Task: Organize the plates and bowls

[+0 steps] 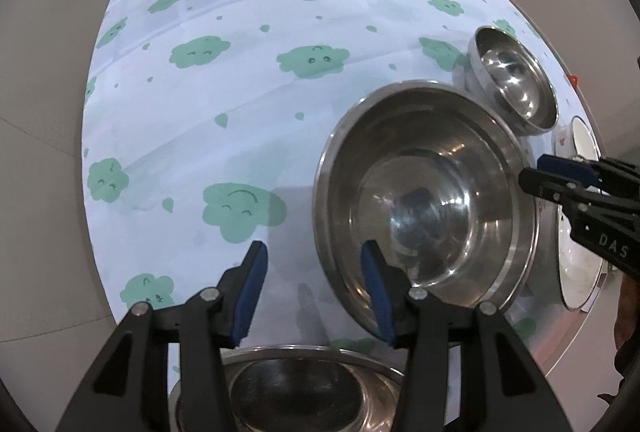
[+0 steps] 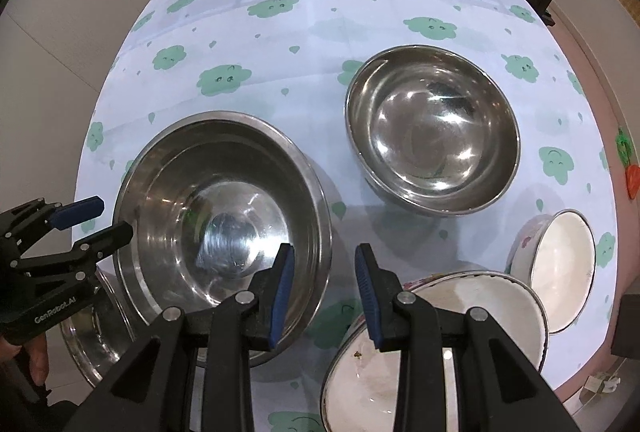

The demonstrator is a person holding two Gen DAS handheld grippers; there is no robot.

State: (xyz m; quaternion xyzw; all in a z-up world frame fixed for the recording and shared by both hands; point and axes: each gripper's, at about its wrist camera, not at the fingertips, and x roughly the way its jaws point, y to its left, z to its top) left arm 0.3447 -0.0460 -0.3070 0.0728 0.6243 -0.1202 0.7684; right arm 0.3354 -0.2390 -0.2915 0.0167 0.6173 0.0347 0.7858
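Steel bowl point(image 2: 224, 216) upright, mouth up; left gripper point(image 1: 316, 286), right gripper point(image 2: 326, 286) fingers apart, empty.

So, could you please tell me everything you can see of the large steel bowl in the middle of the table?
The large steel bowl is shiny stainless steel, round, with a flat rolled rim and a stepped, mirror-like bottom. It is empty and stands upright on the cloud-print tablecloth. The left gripper and the right gripper straddle opposite sides of its rim, jaws parted; whether the pads touch it I cannot tell. A smaller steel bowl stands apart behind it.
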